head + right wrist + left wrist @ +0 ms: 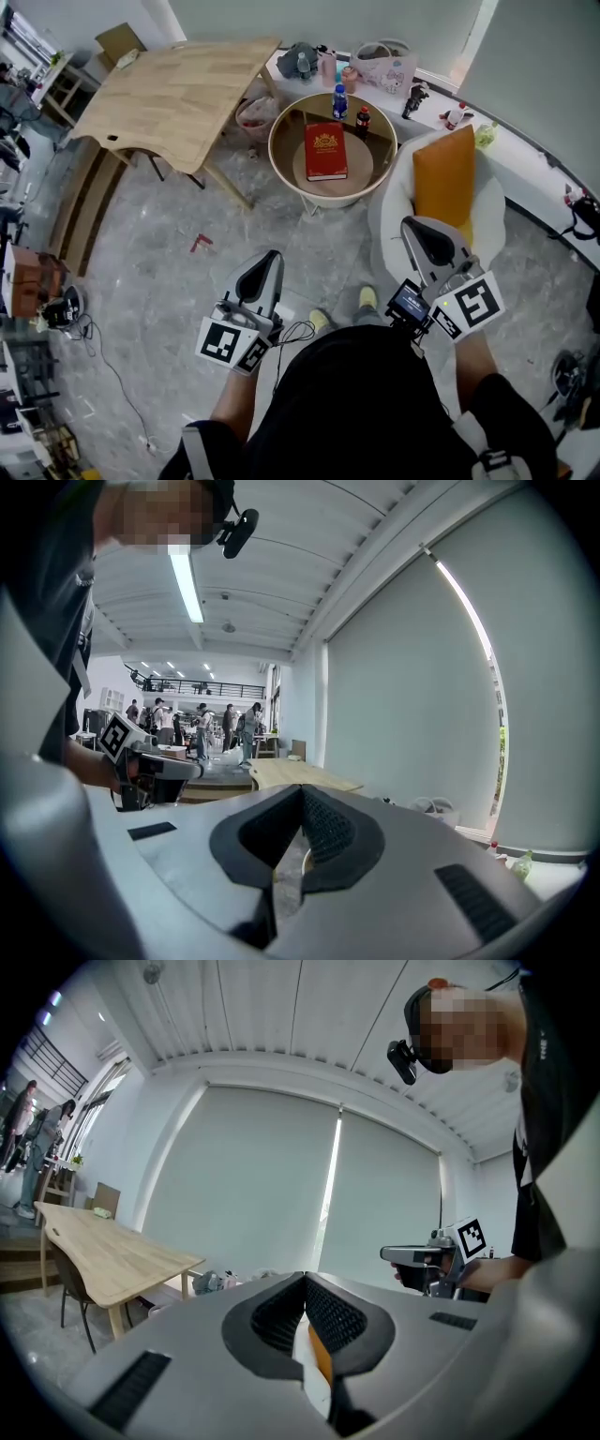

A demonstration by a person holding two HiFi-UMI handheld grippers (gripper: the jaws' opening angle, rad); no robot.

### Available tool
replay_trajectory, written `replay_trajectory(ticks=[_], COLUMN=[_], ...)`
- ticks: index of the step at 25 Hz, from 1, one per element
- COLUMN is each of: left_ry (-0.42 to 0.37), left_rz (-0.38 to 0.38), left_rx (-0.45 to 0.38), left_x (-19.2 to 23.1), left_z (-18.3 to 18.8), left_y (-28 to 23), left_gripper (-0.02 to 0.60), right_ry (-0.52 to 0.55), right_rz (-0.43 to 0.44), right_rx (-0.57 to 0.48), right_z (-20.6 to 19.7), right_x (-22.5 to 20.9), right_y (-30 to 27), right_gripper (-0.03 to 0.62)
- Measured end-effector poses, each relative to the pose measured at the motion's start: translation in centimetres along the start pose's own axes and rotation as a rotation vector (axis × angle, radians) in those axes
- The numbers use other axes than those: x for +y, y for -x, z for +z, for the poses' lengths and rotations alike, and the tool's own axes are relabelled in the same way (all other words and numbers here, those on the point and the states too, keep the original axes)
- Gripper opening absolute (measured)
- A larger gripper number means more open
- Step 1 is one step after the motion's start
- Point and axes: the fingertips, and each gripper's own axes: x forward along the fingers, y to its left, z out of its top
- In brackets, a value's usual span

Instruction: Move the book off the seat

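Dark-clothed shoulders fill the 6 o'clock edge of the head view, with both hands held out ahead of them. On the left gripper (269, 256) the pads are pressed together on nothing. The right gripper (414, 225) is likewise closed and empty, its tip just over the near edge of the white seat (392, 202) at 1 o'clock. An orange cushion (446, 176) stands upright against the seat's back.

The red book (325, 150) lies flat at 12 o'clock inside the round rimmed side table (278, 142), well apart from both grippers. Between them and the table there is only grey floor and the person's yellow shoes (367, 297). Two bottles share the round table with the book, at its far rim: a blue-labelled one (339, 101) and a dark one with a red cap (363, 119).

A large wooden table (178, 89) spreads at 10 to 11 o'clock, with a small bin (254, 115) between it and the round table. A white bag (386, 66) sits on the ledge beyond.
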Motion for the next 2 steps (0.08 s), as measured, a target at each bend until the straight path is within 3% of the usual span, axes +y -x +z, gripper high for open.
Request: replay_trajectory(ticks=[2], left_ry=[0.010], left_rz=[0.005], left_rx=[-0.004], left_x=[-0.11], left_z=[-0.15], left_y=[0.16], left_gripper=[0.014], right_ry=[0.004], right_rz=[0.004], right_rx=[0.006], right_z=[-0.04], right_x=[0.03], right_y=[0.10], right_gripper=[0.011])
